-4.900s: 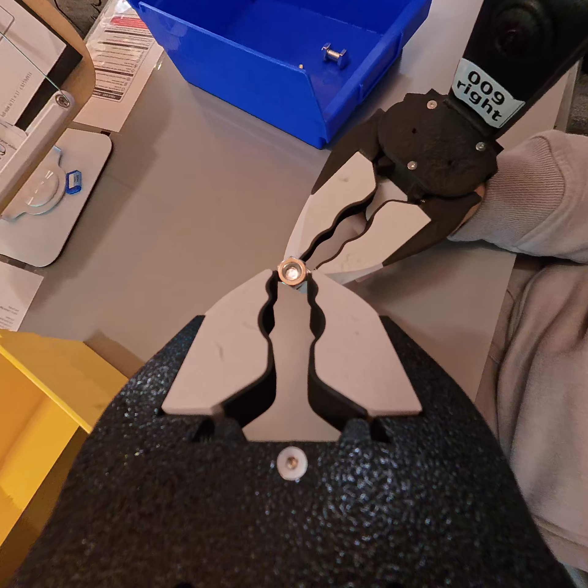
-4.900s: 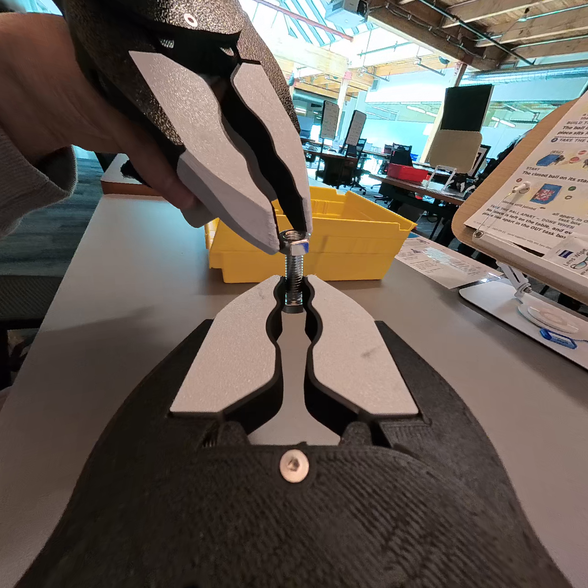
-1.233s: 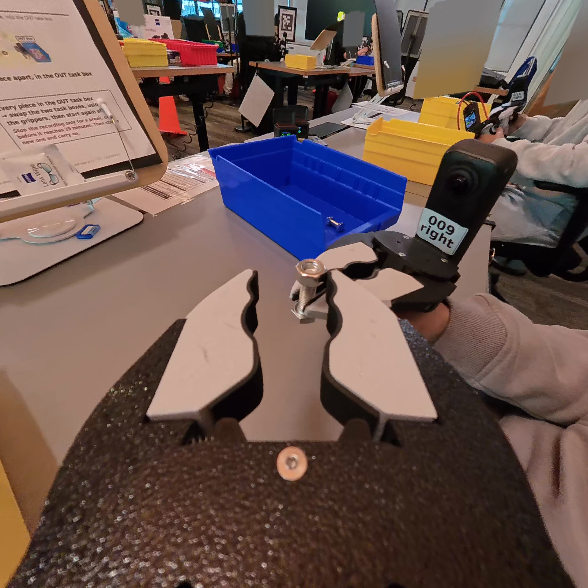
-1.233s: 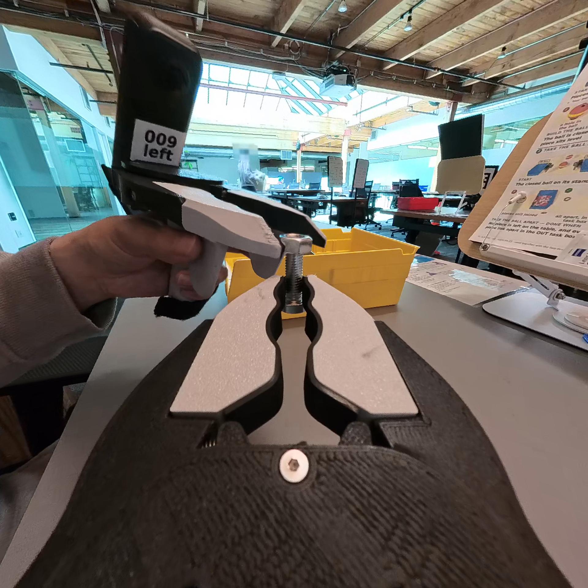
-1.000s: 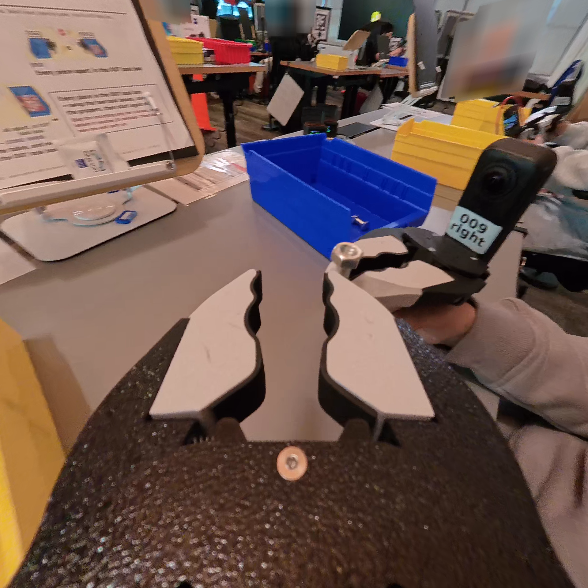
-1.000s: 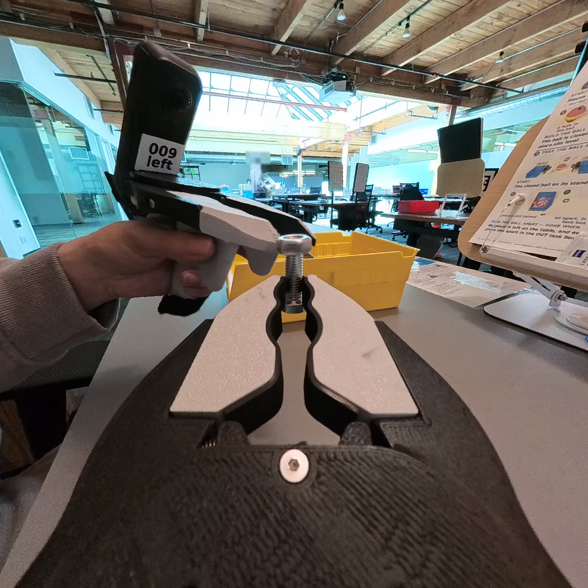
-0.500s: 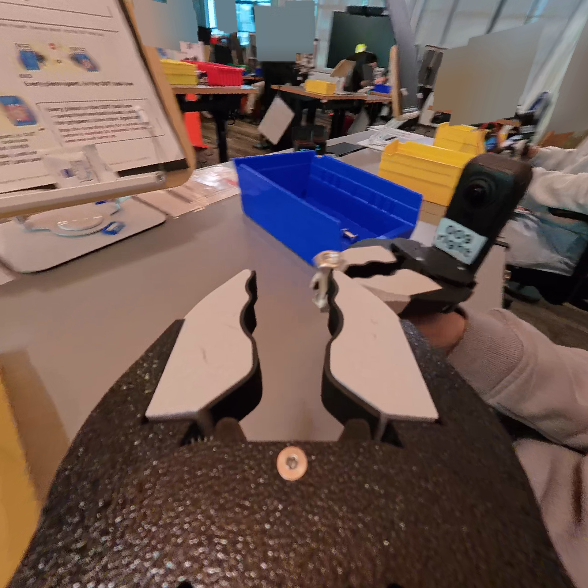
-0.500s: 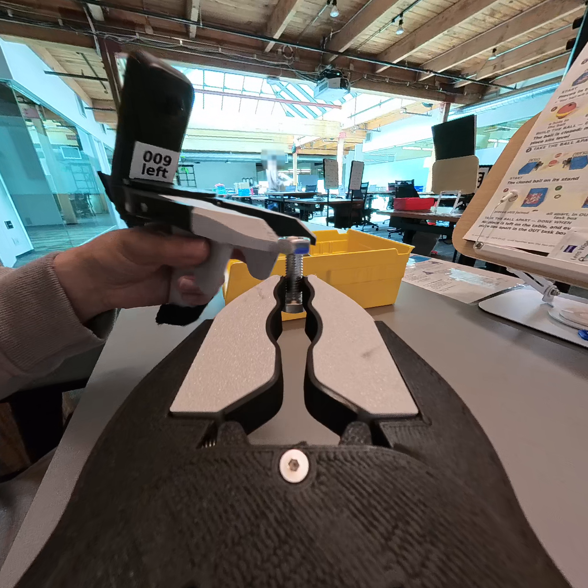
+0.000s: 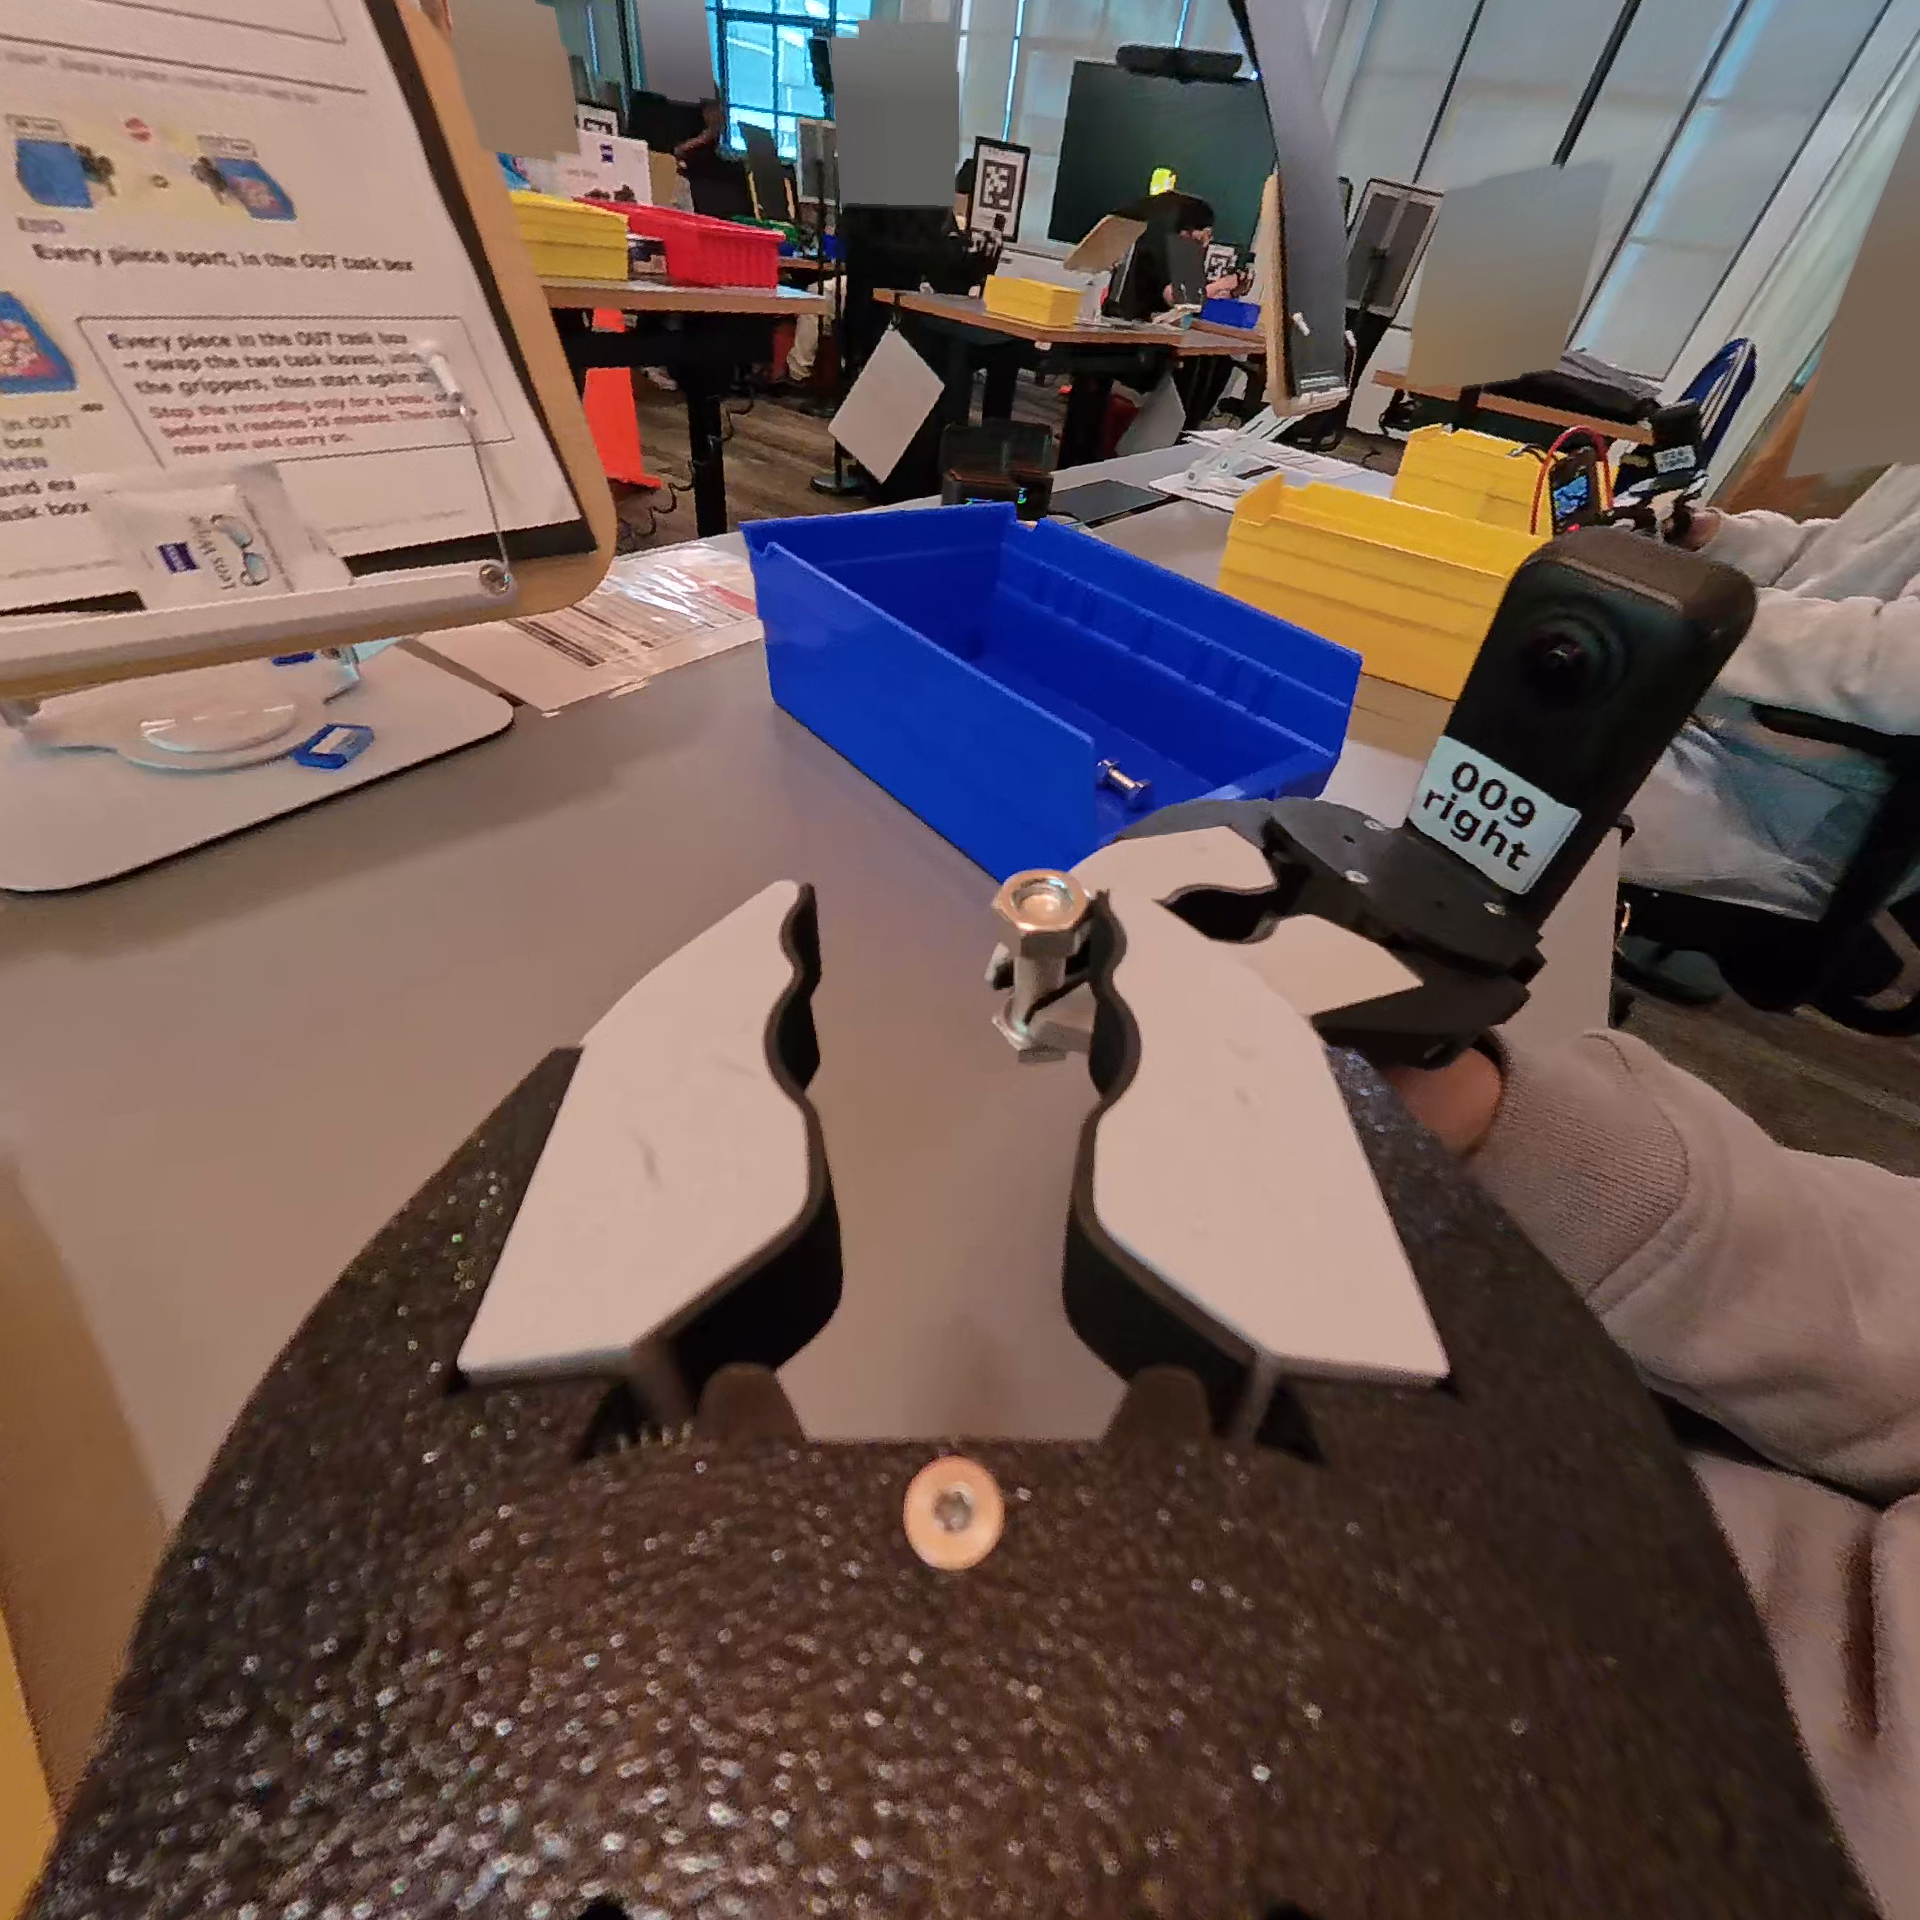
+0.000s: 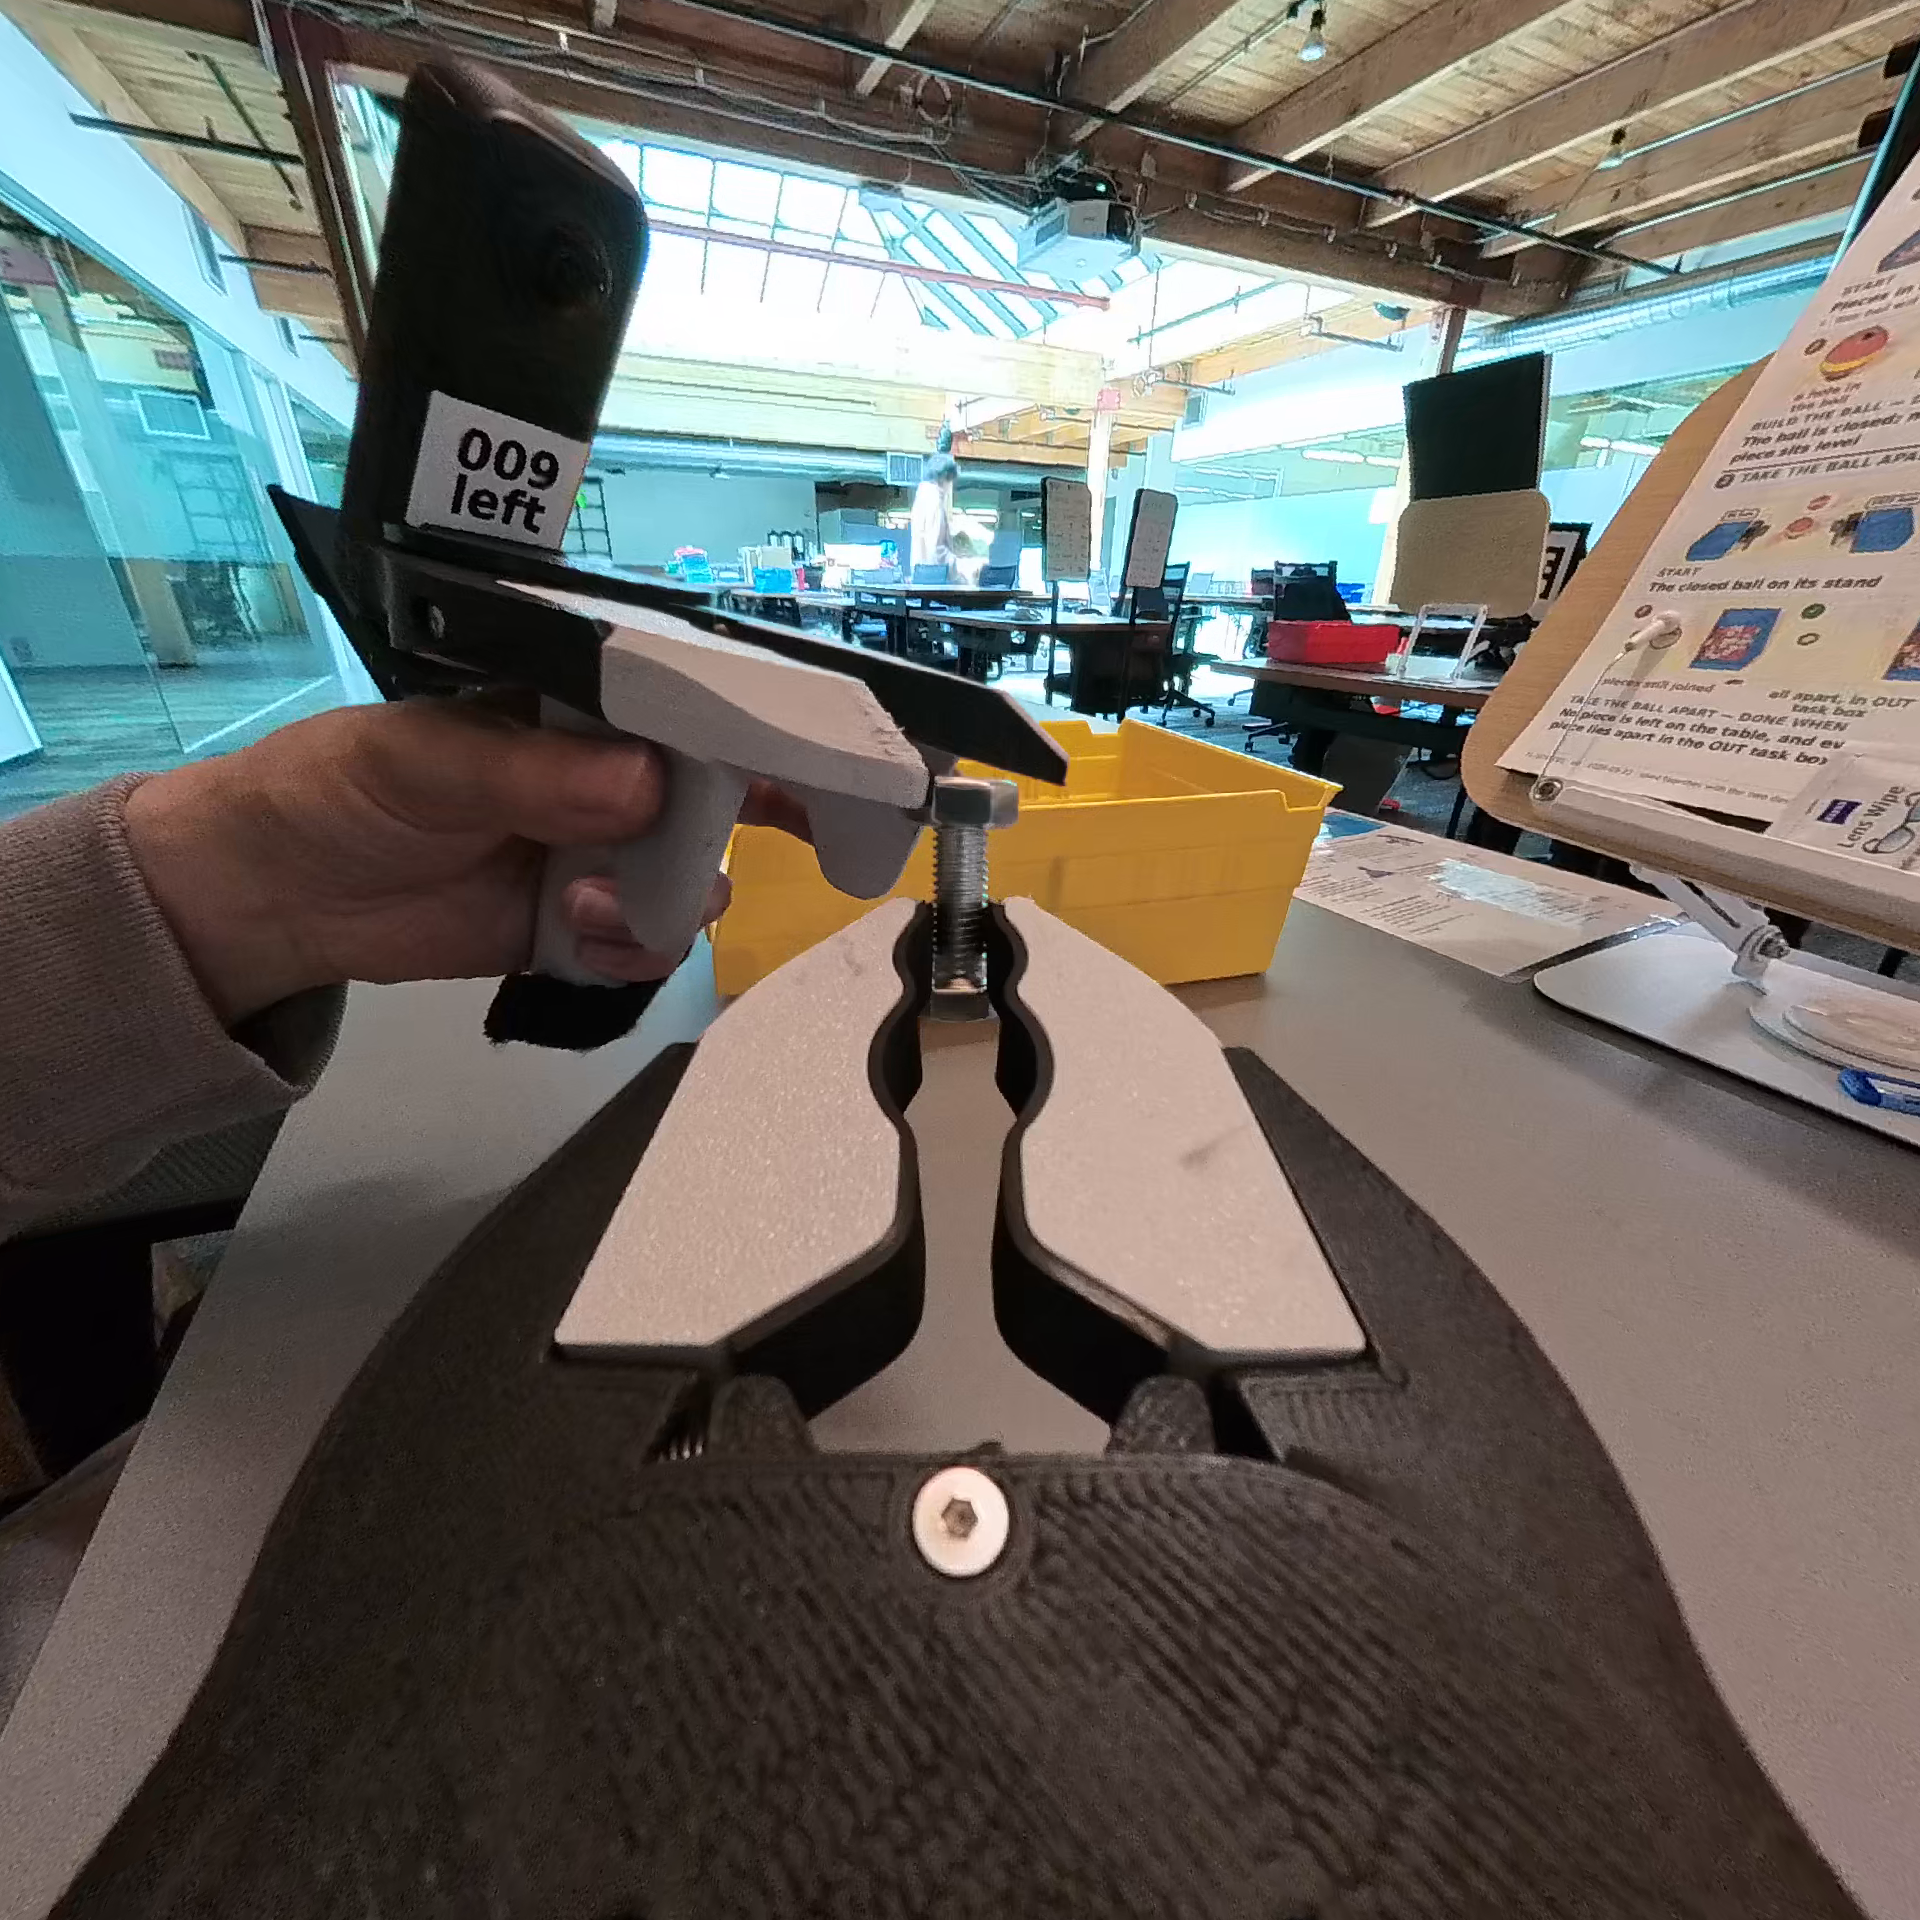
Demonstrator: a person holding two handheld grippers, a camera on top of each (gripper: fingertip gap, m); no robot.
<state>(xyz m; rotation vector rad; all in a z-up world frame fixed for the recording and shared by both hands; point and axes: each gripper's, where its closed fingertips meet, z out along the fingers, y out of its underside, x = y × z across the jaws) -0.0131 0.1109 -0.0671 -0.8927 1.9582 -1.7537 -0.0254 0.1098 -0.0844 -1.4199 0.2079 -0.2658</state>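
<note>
Small steel bolt (image 10: 961, 914) upright above the bench (image 10: 1558, 1195), shank clamped in the nearly shut right claw (image 10: 961, 956): rigid, light, slick, best taken at the hex nut (image 9: 1042, 920), left claw (image 9: 951, 971) wide open beside it, gripping nothing.

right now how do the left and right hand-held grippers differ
The left hand-held gripper stands wide open with nothing clamped; the right hand-held gripper is nearly closed on an upright bolt. The left's fingers sit beside the nut at the bolt's top; the right's grip the bolt lower down. Both have grey fingers on black bodies.
</note>
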